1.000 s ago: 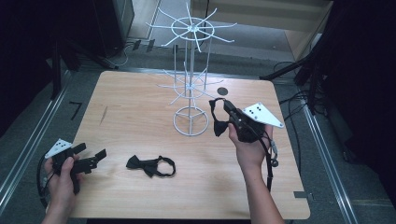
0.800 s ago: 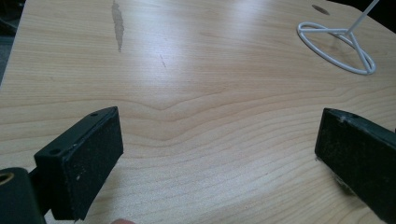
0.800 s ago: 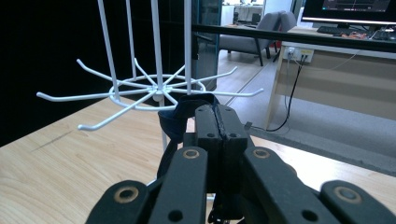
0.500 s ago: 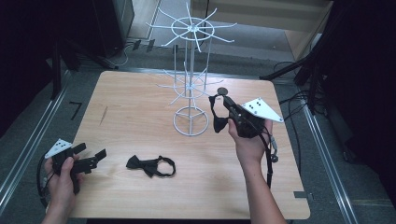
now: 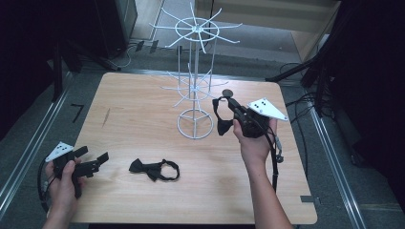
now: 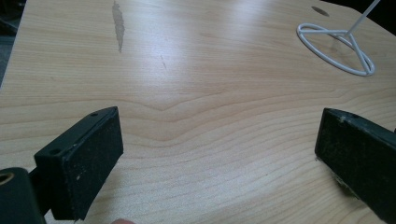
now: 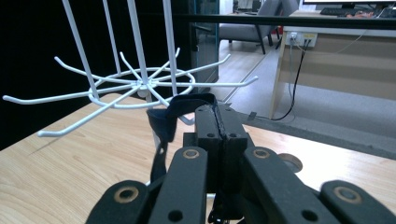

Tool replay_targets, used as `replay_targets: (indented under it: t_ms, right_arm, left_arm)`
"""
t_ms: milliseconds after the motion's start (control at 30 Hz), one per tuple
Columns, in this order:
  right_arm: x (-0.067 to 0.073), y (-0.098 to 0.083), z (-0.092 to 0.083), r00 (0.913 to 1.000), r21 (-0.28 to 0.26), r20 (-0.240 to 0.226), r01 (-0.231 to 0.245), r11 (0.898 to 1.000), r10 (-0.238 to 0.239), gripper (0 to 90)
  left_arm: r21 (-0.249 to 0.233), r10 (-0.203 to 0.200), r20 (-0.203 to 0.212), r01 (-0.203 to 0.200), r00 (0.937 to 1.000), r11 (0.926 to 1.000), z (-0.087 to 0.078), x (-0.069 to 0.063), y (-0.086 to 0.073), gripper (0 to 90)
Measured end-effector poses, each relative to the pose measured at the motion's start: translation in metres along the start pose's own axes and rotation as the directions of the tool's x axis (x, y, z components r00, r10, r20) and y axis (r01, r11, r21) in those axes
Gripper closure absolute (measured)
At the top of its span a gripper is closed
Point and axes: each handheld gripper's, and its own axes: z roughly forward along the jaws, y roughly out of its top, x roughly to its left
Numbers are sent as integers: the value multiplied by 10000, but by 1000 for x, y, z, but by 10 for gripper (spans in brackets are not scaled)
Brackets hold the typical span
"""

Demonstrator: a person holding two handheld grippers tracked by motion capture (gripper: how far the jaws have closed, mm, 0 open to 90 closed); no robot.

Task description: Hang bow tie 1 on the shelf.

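Note:
A white wire display stand (image 5: pixel 195 81) with two tiers of hooks rises from the middle of the wooden table (image 5: pixel 143 109). My right gripper (image 5: pixel 230 105) is raised to the right of the stand's lower tier and is shut on the strap of a black bow tie (image 5: pixel 222 124), which dangles below it. In the right gripper view the strap (image 7: pixel 180 108) loops out of the shut gripper (image 7: pixel 217 122) just in front of the lower hooks (image 7: pixel 135 86). A second black bow tie (image 5: pixel 154 169) lies flat near the front. My left gripper (image 5: pixel 93 160) rests at the front left, open; its pads (image 6: pixel 91 154) frame bare wood.
The stand's ring base (image 5: pixel 195 124) sits on the table between the two grippers, also seen as a base (image 6: pixel 338 46) far off in the left gripper view. A round hole (image 5: pixel 228 93) is in the table behind the right gripper. Cables lie on the floor beyond the table.
My right gripper has carried the bow tie a little up and toward the stand's lower hooks. The left gripper and the lying bow tie have stayed put.

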Motion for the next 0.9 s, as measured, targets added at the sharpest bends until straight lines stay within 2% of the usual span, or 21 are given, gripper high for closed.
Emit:
replay_targets:
  t_ms: [367,500,900]
  right_arm:
    - [-2,-7,8,9999,262,-42,-161,9995,162,900]
    - [-3,-14,12,9993,304,-71,-369,9989,372,900]
    - [1,-20,23,9973,312,-158,-707,9970,713,900]
  left_arm:
    - [-23,-22,-6,22,10000,10000,0,0,0,14]
    - [-24,-17,-9,17,10000,10000,0,0,0,14]
    - [-7,-8,-20,8,10000,10000,0,0,0,14]
